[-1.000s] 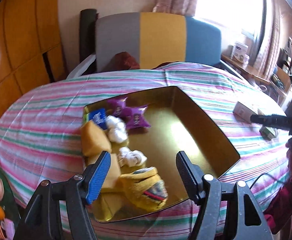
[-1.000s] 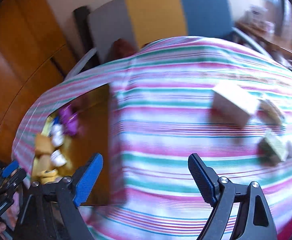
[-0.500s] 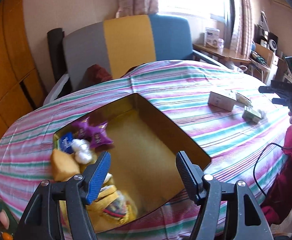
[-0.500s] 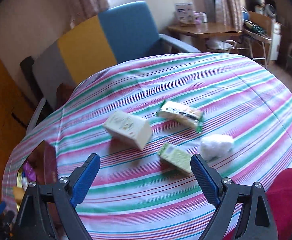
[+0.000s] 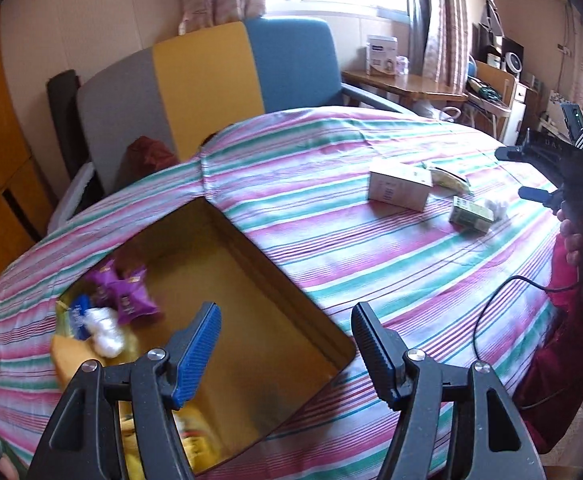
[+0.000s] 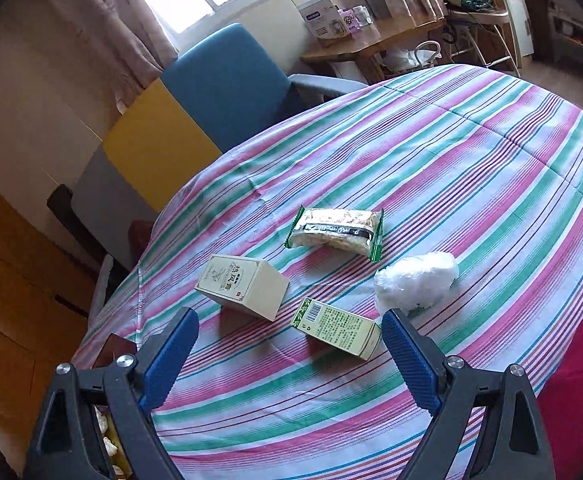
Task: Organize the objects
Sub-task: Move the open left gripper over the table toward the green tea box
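Striped cloth covers our table (image 6: 471,168). Our left gripper (image 5: 285,340) hangs spread and empty over the gold tray (image 5: 251,312) of snacks; our right gripper (image 6: 289,350), fingers apart, hovers just before the green box (image 6: 337,328), beside the cream box (image 6: 243,286).

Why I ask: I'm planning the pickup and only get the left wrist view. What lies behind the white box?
Observer: A snack packet with green ends lies flat on the cloth, apart from the white box.
Operator: Is the right tool open?
Observer: Yes. The right tool is open and empty, aimed toward the green box.
Operator: And the white lump?
Observer: It's a crumpled plastic wad, close beside the green box. I can't tell if they touch.
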A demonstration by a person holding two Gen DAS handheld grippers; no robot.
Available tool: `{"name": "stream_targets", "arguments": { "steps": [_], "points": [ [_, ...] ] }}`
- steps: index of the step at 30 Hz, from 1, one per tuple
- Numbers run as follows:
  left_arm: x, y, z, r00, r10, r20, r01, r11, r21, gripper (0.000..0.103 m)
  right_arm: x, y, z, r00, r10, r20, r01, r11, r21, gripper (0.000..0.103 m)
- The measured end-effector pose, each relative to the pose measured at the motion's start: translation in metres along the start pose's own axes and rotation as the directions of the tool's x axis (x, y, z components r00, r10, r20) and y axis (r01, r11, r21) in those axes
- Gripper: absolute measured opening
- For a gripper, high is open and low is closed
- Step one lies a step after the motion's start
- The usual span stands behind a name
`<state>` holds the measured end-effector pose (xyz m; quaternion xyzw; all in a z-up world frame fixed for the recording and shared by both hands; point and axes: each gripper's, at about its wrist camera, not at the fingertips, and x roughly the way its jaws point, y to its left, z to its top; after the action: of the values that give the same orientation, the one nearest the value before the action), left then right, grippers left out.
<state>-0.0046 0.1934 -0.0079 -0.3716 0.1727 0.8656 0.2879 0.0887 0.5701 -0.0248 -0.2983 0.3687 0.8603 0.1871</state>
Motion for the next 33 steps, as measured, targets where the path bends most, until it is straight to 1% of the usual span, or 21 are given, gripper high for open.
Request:
{"name": "stream_targets", "arguments": {
  "steps": [3, 7, 9, 11, 14, 17, 19, 20, 22, 24, 25, 29, 30, 31, 33],
  "points": [
    [0.012, -0.013, 0.005, 0.999, -0.046, -0.024, 0.047, 0.999, 0.003, 0.068, -0.004, -0.007, 0.002, 0.999, 0.027, 0.029, -0.028, 0.999, 0.043, 0.095],
    [0.030, -0.033, 0.012, 0.990, -0.120, -0.069, 0.121, 0.993, 0.007, 0.068, -0.005, -0.016, 0.003, 0.998, 0.049, 0.044, -0.053, 0.994, 0.100, 0.097],
    [0.042, -0.043, 0.015, 0.981, -0.164, -0.105, 0.165, 0.986, 0.001, 0.068, -0.005, -0.019, 0.004, 0.997, 0.055, 0.048, -0.060, 0.991, 0.117, 0.097],
    [0.053, -0.054, 0.019, 0.972, -0.195, -0.132, 0.196, 0.981, -0.006, 0.063, -0.006, -0.020, 0.003, 0.996, 0.066, 0.053, -0.073, 0.990, 0.123, 0.098],
    [0.062, -0.069, 0.025, 0.963, -0.227, -0.143, 0.229, 0.973, 0.000, 0.062, -0.008, -0.022, 0.003, 0.995, 0.080, 0.060, -0.087, 0.988, 0.129, 0.098],
    [0.071, -0.082, 0.035, 0.948, -0.282, -0.150, 0.286, 0.958, 0.006, 0.062, -0.010, -0.025, 0.003, 0.993, 0.092, 0.074, -0.102, 0.983, 0.150, 0.098],
    [0.081, -0.091, 0.045, 0.932, -0.321, -0.170, 0.326, 0.945, -0.002, 0.060, -0.013, -0.030, 0.004, 0.990, 0.105, 0.090, -0.120, 0.977, 0.175, 0.098],
    [0.087, -0.095, 0.051, 0.920, -0.349, -0.178, 0.352, 0.936, -0.017, 0.060, -0.014, -0.033, 0.003, 0.988, 0.116, 0.099, -0.133, 0.972, 0.193, 0.098],
    [0.095, -0.104, 0.062, 0.910, -0.372, -0.180, 0.375, 0.927, -0.020, 0.059, -0.016, -0.039, 0.003, 0.984, 0.135, 0.113, -0.158, 0.962, 0.223, 0.098],
    [0.104, -0.121, 0.076, 0.896, -0.402, -0.189, 0.413, 0.911, 0.019, 0.059, -0.017, -0.041, 0.003, 0.981, 0.152, 0.120, -0.177, 0.954, 0.240, 0.098],
    [0.106, -0.127, 0.080, 0.892, -0.412, -0.187, 0.425, 0.905, 0.035, 0.060, -0.017, -0.042, 0.003, 0.980, 0.157, 0.124, -0.183, 0.952, 0.244, 0.099],
    [0.120, -0.169, 0.099, 0.879, -0.432, -0.203, 0.463, 0.874, 0.148, 0.071, -0.018, -0.043, 0.003, 0.975, 0.180, 0.131, -0.208, 0.946, 0.249, 0.099],
    [0.125, -0.179, 0.102, 0.874, -0.437, -0.214, 0.474, 0.864, 0.172, 0.071, -0.018, -0.043, 0.003, 0.974, 0.184, 0.131, -0.212, 0.944, 0.253, 0.099],
    [0.131, -0.189, 0.104, 0.872, -0.435, -0.224, 0.478, 0.857, 0.194, 0.071, -0.018, -0.044, 0.003, 0.973, 0.189, 0.130, -0.217, 0.942, 0.258, 0.100],
    [0.141, -0.205, 0.107, 0.875, -0.425, -0.233, 0.475, 0.848, 0.234, 0.077, -0.017, -0.046, 0.003, 0.972, 0.200, 0.127, -0.228, 0.936, 0.269, 0.100]
  ]
}}
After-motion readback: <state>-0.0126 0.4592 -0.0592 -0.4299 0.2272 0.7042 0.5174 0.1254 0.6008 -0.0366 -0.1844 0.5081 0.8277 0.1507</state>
